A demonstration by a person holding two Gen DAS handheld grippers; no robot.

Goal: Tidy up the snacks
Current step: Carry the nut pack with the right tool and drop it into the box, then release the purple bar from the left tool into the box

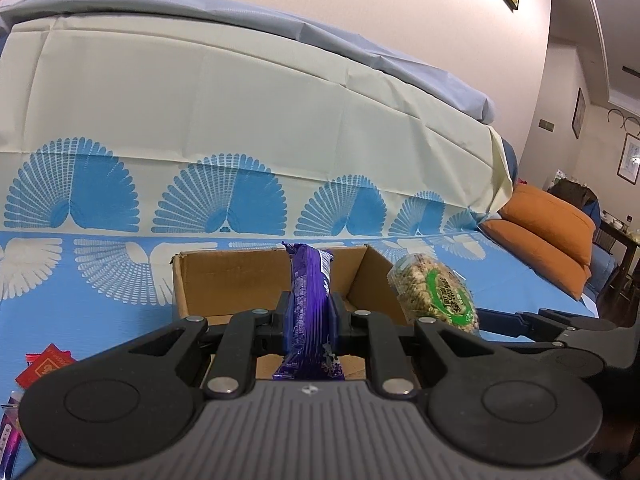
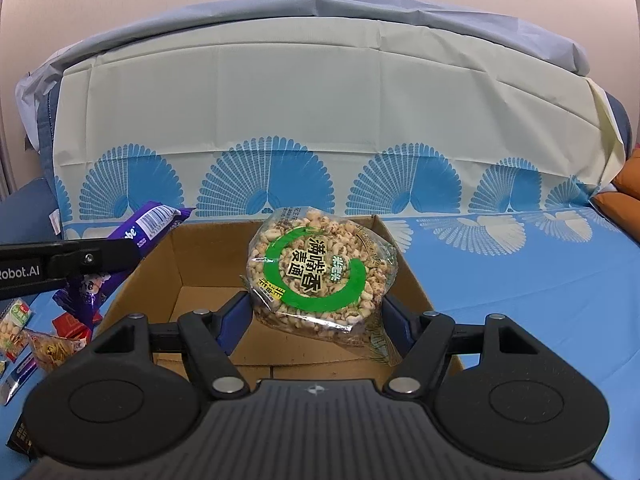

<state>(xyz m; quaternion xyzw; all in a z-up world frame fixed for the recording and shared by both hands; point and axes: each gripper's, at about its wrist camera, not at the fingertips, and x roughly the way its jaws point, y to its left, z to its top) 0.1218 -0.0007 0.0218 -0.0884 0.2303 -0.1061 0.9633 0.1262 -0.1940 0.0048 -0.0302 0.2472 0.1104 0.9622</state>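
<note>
My left gripper (image 1: 310,312) is shut on a purple snack pack (image 1: 310,292) and holds it upright over the near edge of an open cardboard box (image 1: 224,276). My right gripper (image 2: 316,312) is shut on a clear bag of puffed grain with a green ring label (image 2: 316,272) and holds it above the same box (image 2: 200,264). The bag also shows in the left wrist view (image 1: 434,294), to the right of the box. The purple pack and the left gripper's fingers (image 2: 100,258) show at the left in the right wrist view. The box floor looks bare.
The box sits on a blue and cream fan-patterned cloth (image 2: 520,272) over a sofa. Several small snack packets (image 2: 36,328) lie on the cloth left of the box, with red packets (image 1: 46,366). Orange cushions (image 1: 548,232) lie at the far right.
</note>
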